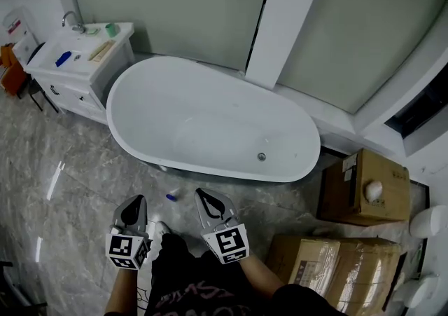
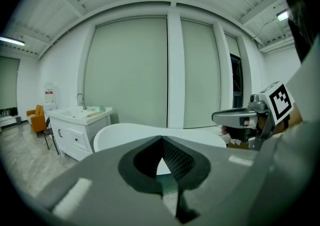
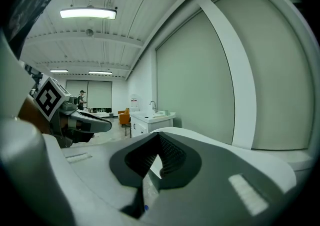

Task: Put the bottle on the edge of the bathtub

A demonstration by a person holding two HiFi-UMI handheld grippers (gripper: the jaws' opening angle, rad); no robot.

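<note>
Marble floor (image 1: 70,174) with white bathtub (image 1: 210,118) at far side; small bottle (image 1: 171,197) on floor near tub. Left gripper (image 1: 134,204) and right gripper (image 1: 206,199): both clenched, empty

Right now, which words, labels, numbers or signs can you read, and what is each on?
No text is legible.
Pink lettering on the person's shirt: blurred and cut off.
Label on the cardboard box: too small.
Red and white sign beside the sink cabinet: too small.
Cube on the left gripper, cube on the right gripper: black square patterns, no letters.
</note>
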